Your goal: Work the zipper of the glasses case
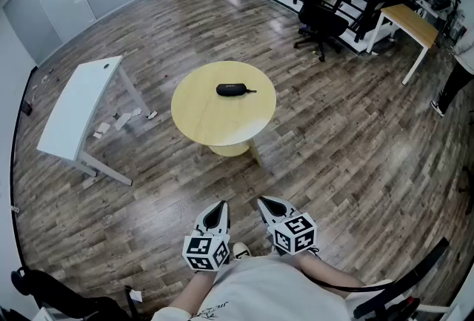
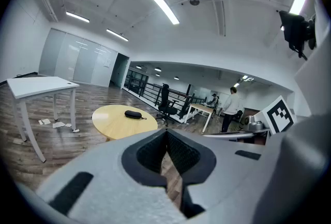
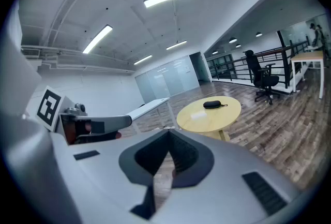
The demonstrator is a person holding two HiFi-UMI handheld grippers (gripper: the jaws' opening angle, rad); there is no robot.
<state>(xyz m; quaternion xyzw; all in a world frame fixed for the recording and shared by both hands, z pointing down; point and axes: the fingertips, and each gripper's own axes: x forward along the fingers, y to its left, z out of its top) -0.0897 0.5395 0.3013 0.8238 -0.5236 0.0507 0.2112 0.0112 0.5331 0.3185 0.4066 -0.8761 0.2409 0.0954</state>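
A black glasses case lies on the far half of a round yellow table, its zipper pull pointing right. The same case shows small in the left gripper view, and the case shows again in the right gripper view. Both grippers are held close to the person's body, well short of the table. My left gripper is shut with nothing in it. My right gripper is shut too, also empty.
A white desk stands left of the round table, with paper scraps on the wooden floor beside it. Black office chairs and a wooden-topped desk stand at the back right. A person stands far off.
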